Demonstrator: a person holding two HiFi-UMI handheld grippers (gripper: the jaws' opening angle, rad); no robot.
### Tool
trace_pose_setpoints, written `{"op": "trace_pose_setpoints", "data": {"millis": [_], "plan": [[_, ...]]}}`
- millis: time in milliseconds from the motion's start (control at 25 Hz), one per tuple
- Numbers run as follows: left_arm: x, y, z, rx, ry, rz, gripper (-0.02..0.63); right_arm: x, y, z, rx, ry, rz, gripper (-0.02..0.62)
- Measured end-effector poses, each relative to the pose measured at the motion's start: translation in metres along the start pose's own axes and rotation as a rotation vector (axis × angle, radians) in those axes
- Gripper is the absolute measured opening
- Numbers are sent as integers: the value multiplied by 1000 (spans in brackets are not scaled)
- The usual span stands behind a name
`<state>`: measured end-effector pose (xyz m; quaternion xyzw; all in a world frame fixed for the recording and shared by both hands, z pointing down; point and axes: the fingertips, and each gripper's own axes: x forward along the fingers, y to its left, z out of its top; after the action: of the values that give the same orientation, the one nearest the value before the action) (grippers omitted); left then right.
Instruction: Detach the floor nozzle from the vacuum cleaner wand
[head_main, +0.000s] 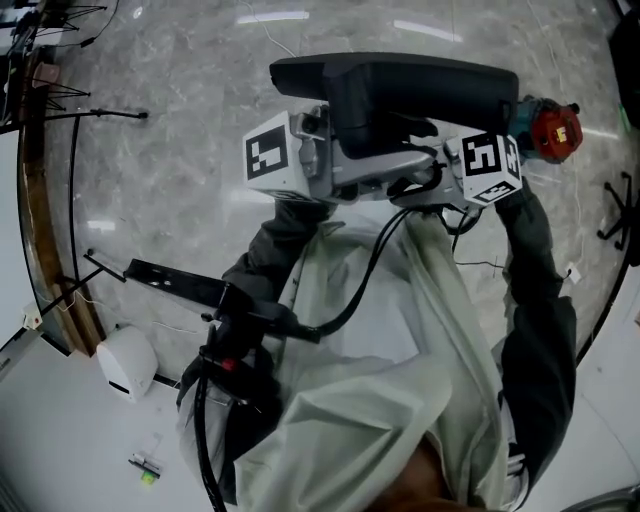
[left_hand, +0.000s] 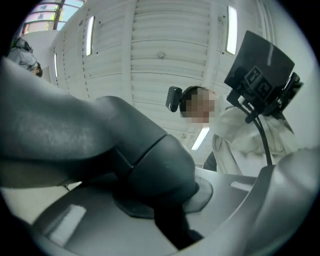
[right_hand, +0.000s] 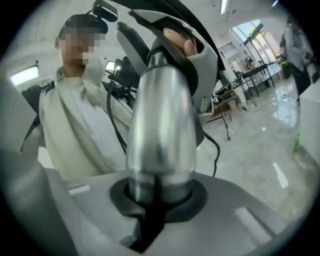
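Observation:
The dark floor nozzle is held up in front of me, chest high. My left gripper is shut on its dark grey neck, which fills the space between the jaws in the left gripper view. My right gripper is shut on the silver wand tube; the tube runs up from the jaws into the grey nozzle joint. A red part shows past the right gripper. The right gripper's marker cube also appears in the left gripper view.
Below lies a glossy marble floor. A white device and a black bar sit at the lower left, and black stand legs at the right edge. A black cable hangs across my light jacket. Tables stand behind.

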<state>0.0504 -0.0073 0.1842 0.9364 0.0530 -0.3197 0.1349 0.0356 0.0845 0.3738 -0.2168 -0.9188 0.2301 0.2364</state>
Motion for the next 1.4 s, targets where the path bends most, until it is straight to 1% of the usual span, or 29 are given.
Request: {"op": "trace_pose_setpoints", "data": {"millis": [40, 120, 280, 440, 480, 520, 560, 600, 640, 680, 720, 760, 840, 960, 1000, 1040, 1080, 1120, 1160, 1200, 1240, 1280, 1400], "plan": [[-2, 4, 0, -14, -5, 12, 74, 1, -5, 1, 5, -8, -28, 40], [-5, 11, 1, -24, 3, 38, 74, 3, -21, 4, -2, -22, -177, 37], [-1, 14, 5, -16, 31, 88, 74, 0, -42, 12, 1, -34, -542, 37], [0, 32, 3, -34, 65, 196, 72, -24, -71, 11, 34, -35, -998, 35], [1, 37, 2, -41, 77, 225, 71, -31, -77, 10, 41, -32, -1094, 35], [0, 41, 1, -46, 86, 248, 71, -36, -81, 9, 48, -28, -1167, 35], [-1, 44, 0, -50, 93, 263, 71, -37, -83, 9, 51, -25, -1207, 35], [-3, 44, 1, -52, 95, 268, 69, -36, -85, 9, 49, -27, -1211, 35], [-5, 44, 2, -53, 94, 262, 71, -32, -84, 11, 42, -31, -1182, 36], [-6, 41, 3, -51, 89, 242, 71, -27, -82, 12, 32, -36, -1125, 37], [-6, 37, 3, -47, 82, 211, 72, -21, -77, 12, 20, -42, -1042, 38], [-4, 32, 3, -41, 76, 175, 75, -16, -70, 11, 11, -49, -942, 41], [4, 22, -1, -40, 77, 109, 77, -9, -50, 6, 2, -67, -704, 43], [21, 4, -10, -75, 88, 12, 77, -4, -5, -1, 16, -107, -273, 43], [26, -1, -10, -92, 85, -17, 77, -3, 10, -1, 28, -119, -136, 43], [28, -4, -9, -109, 80, -39, 77, -2, 23, 1, 41, -132, -21, 43], [29, -5, -9, -125, 76, -47, 75, -1, 30, 4, 51, -147, 62, 43], [27, -1, -9, -135, 73, -36, 75, 0, 31, 5, 60, -158, 98, 42], [24, 5, -9, -137, 69, -9, 74, 1, 25, 4, 71, -161, 79, 41], [20, 12, -8, -131, 64, 24, 72, 3, 14, 0, 82, -152, 3, 40], [17, 16, -6, -120, 59, 54, 72, 4, 1, -2, 86, -133, -115, 38], [15, 18, -3, -107, 59, 78, 72, 3, -11, 1, 76, -110, -255, 37], [16, 22, 8, -73, 90, 159, 69, -12, -41, 17, 47, -78, -718, 37]]}}
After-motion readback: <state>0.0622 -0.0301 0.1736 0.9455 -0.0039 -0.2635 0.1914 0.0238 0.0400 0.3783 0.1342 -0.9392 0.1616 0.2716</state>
